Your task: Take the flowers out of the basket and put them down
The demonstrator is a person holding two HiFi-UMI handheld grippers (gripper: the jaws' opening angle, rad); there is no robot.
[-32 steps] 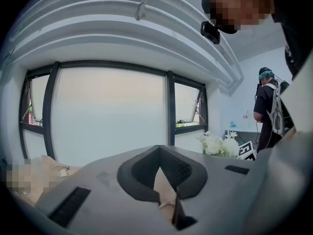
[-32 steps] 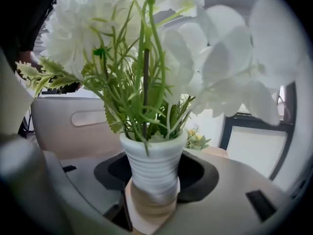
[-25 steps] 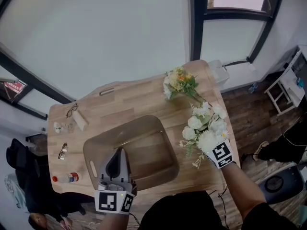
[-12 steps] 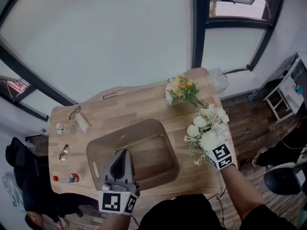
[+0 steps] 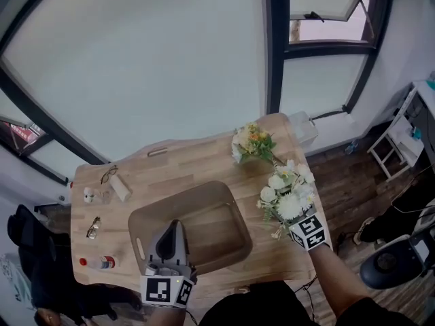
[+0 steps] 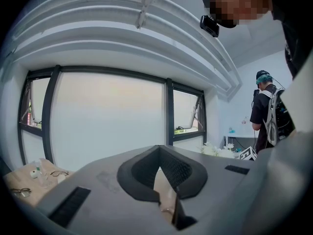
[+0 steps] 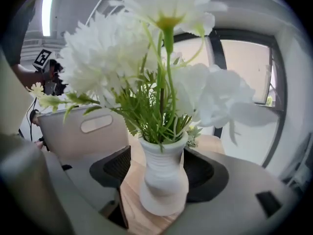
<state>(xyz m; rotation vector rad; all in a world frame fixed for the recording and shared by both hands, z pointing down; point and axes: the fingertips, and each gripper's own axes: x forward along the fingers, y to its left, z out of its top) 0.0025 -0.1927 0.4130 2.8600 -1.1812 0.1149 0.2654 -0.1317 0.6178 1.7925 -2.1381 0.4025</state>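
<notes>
- Currently the bunch of white artificial flowers (image 5: 289, 194) stands upright in its white ribbed ceramic vase (image 7: 164, 190) on the light wooden table (image 5: 183, 161), right of the basket and clear of it
- Right gripper (image 7: 157, 173): jaws have just been opening and stand spread either side of the vase, the left pad (image 7: 111, 166) clear of it
- Brown translucent plastic basket (image 5: 180, 197): holds no flowers
- Left gripper (image 5: 171, 228): over the basket's near side, jaws drawn almost together, nothing pinched
- Yellow-and-white bouquet (image 5: 253, 141): lying near the table's far right edge
</notes>
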